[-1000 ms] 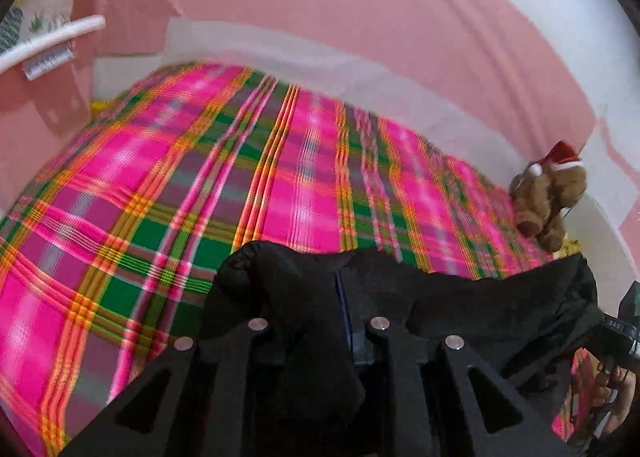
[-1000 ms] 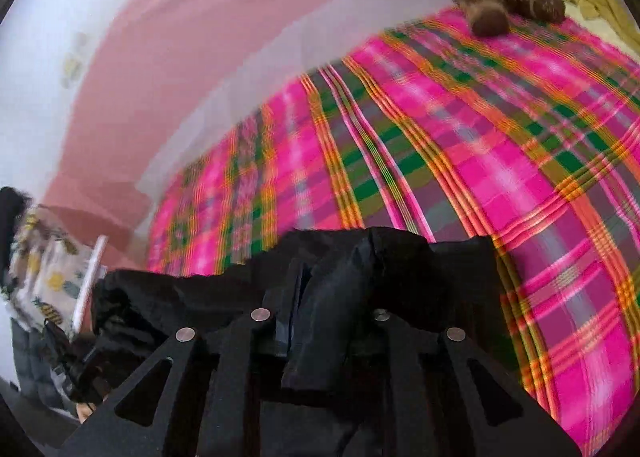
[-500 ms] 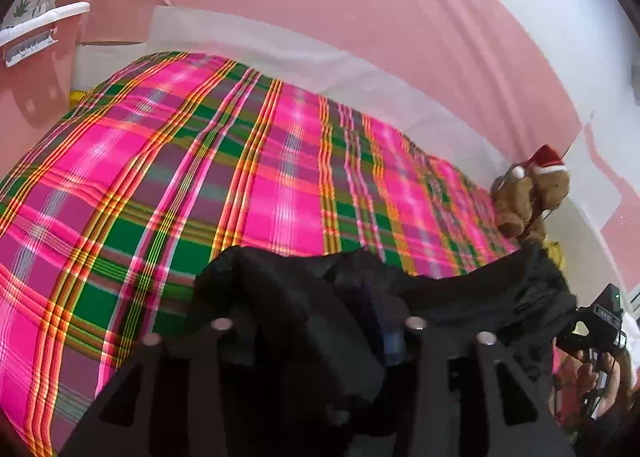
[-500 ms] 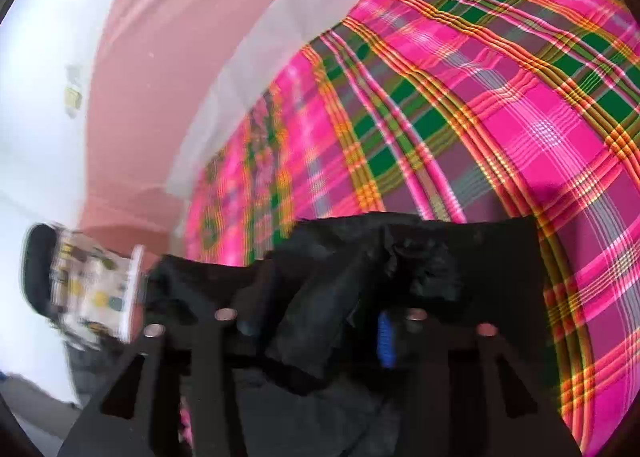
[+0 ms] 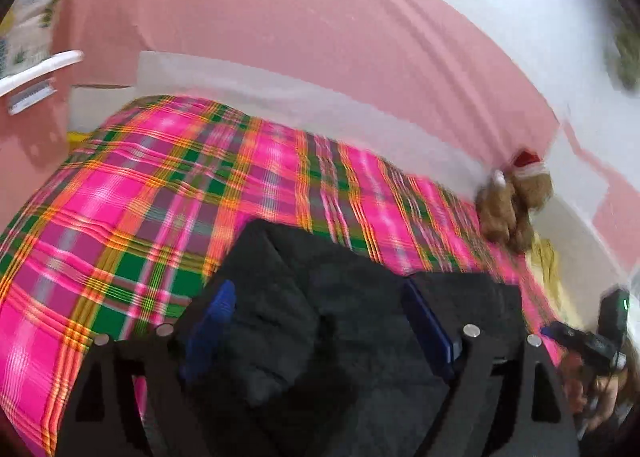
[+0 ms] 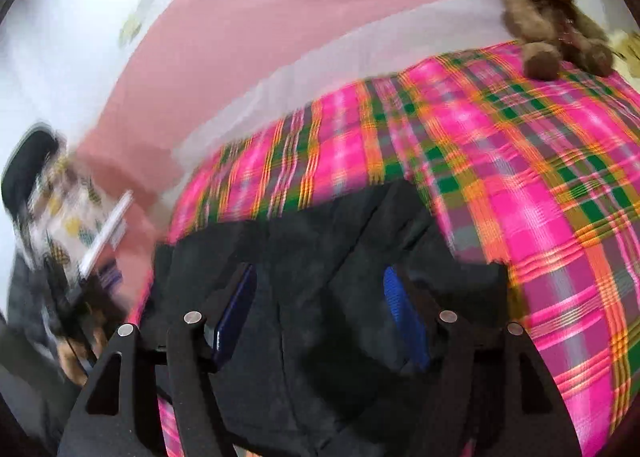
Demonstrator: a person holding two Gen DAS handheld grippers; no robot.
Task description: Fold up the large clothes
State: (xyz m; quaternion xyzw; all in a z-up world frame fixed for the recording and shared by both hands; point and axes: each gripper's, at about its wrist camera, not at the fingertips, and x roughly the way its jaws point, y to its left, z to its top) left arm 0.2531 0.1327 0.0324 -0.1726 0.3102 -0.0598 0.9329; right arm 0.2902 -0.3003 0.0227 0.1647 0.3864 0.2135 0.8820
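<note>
The black garment (image 5: 360,321) lay in a folded heap on the near part of the pink plaid bedspread (image 5: 132,201); the left gripper (image 5: 320,321) stood above it with jaws spread and still opening, cloth between its blue pads (image 5: 428,325) but, as far as the blur allowed, not pinched. The right gripper (image 6: 320,309) was likewise opening wide over the same garment, gripping nothing; there were two grippers, one garment, and one brown teddy bear (image 6: 552,13) in a red hat at the far edge.
</note>
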